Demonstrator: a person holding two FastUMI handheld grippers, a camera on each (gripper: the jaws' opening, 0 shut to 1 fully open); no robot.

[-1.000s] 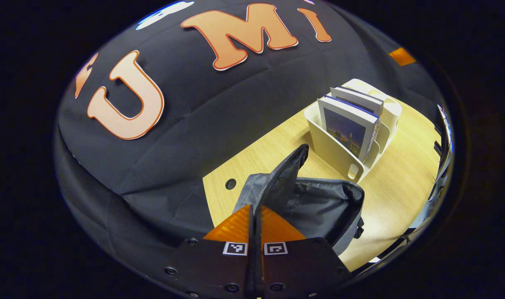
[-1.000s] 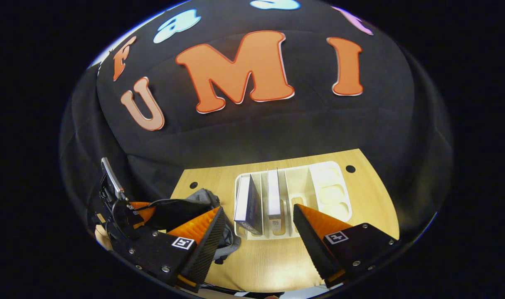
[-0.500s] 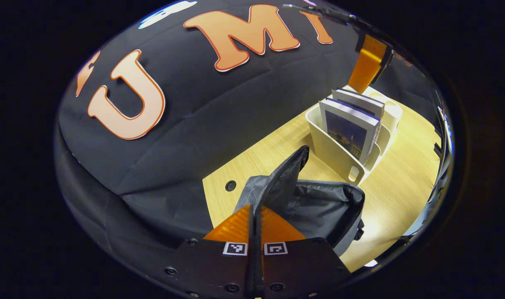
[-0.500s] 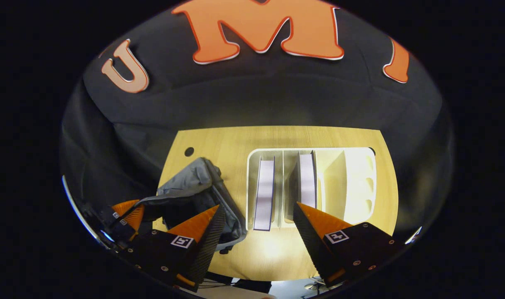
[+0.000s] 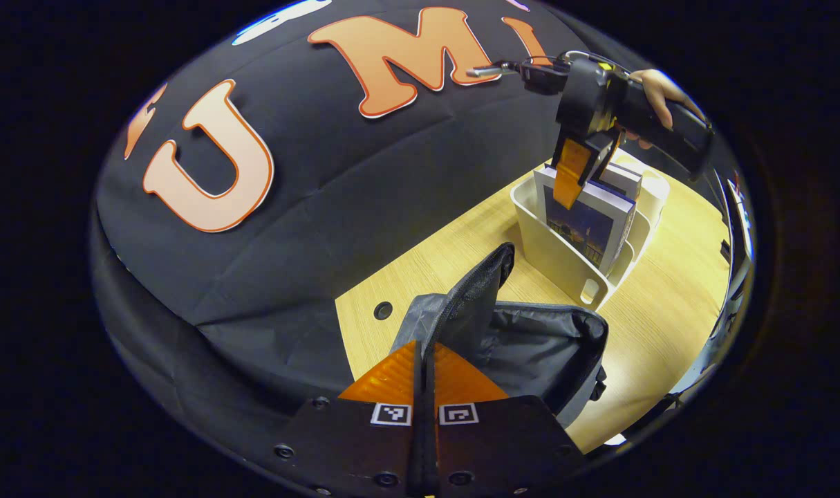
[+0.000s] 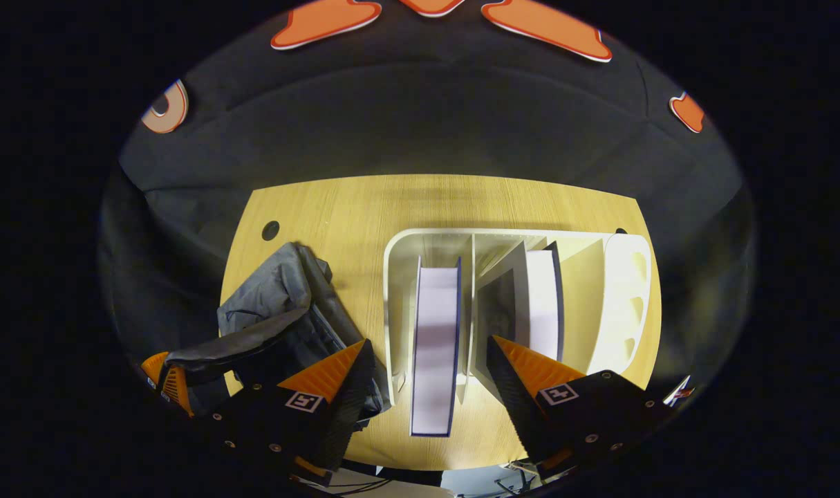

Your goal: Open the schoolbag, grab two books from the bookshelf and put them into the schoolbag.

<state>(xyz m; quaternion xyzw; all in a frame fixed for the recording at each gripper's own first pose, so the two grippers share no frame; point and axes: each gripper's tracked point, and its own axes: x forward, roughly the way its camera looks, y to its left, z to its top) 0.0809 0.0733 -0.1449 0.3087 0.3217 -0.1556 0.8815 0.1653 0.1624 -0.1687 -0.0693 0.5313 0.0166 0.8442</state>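
The schoolbag lies open on the wooden table, its flap pulled upright so the grey lining shows; in the right gripper view the bag sits just beside the left end of the white bookshelf. 2 books stand in the shelf in separate slots: the near book in the slot closest to the bag, the second book 1 divider further right; neither is out yet.

The left gripper has its fingers pressed together on the edge of the flap, holding the bag's mouth open. The right gripper hangs above the shelf with its jaws wide, straddling the near book's top edge but, by the look of it, not touching it; seen from the left gripper view, it points down at that book with a hand on its handle.

Risks, as a judgement: a finger may land on a divider rather than slide in beside the book, since the slots look tight; a shallow pinch may let the book tip or slip on the lift; the light shelf may drag along; if the left grip slackens, the flap drops over the opening.
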